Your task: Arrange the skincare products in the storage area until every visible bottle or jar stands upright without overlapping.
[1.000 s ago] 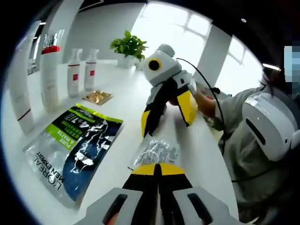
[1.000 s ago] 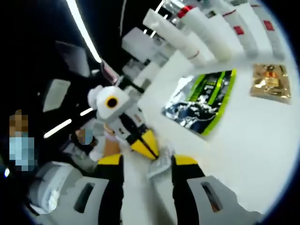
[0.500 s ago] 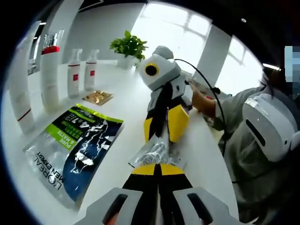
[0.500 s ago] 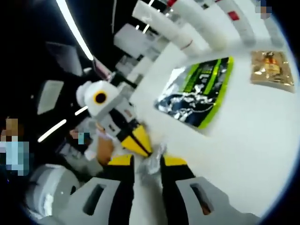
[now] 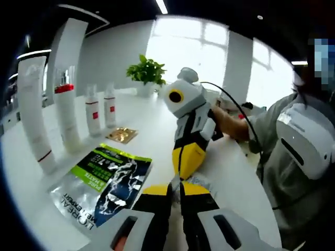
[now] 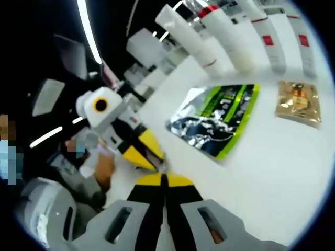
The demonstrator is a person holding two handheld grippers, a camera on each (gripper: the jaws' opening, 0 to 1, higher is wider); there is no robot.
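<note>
1. White table [image 5: 157, 120]: smooth, glossy, spreading across both views and bearing everything; a potted plant [image 5: 146, 73] is standing at its far edge.
2. Tall tubes [image 5: 34, 112] and slimmer bottles [image 5: 93, 116]: white plastic with red bands or labels, standing upright in a spaced row along the back, none overlapping. In the right gripper view the same row is running across the top.
3. Large pouch [image 5: 102, 180]: crinkly foil, green, black and silver, lying flat in front of the row. It is also showing mid-frame in the right gripper view [image 6: 217, 123].
4. Gold sachet [image 5: 121, 135]: small, flat, shiny, lying apart beside the pouch.
5. Small clear sachet [image 5: 201, 183]: crinkled film, mostly hidden, sitting between the two grippers near the table's front.
6. Left gripper [image 5: 175, 188]: jaws together, seemingly pinching one edge of the small clear sachet.
7. Right gripper [image 6: 162, 180]: jaws together, tip to tip with the other; whether film is caught between them, I cannot tell.
8. Step, as judged: handling the small clear sachet with both grippers. Next move is calling for carrying it clear of the pouch and setting it in open space.
</note>
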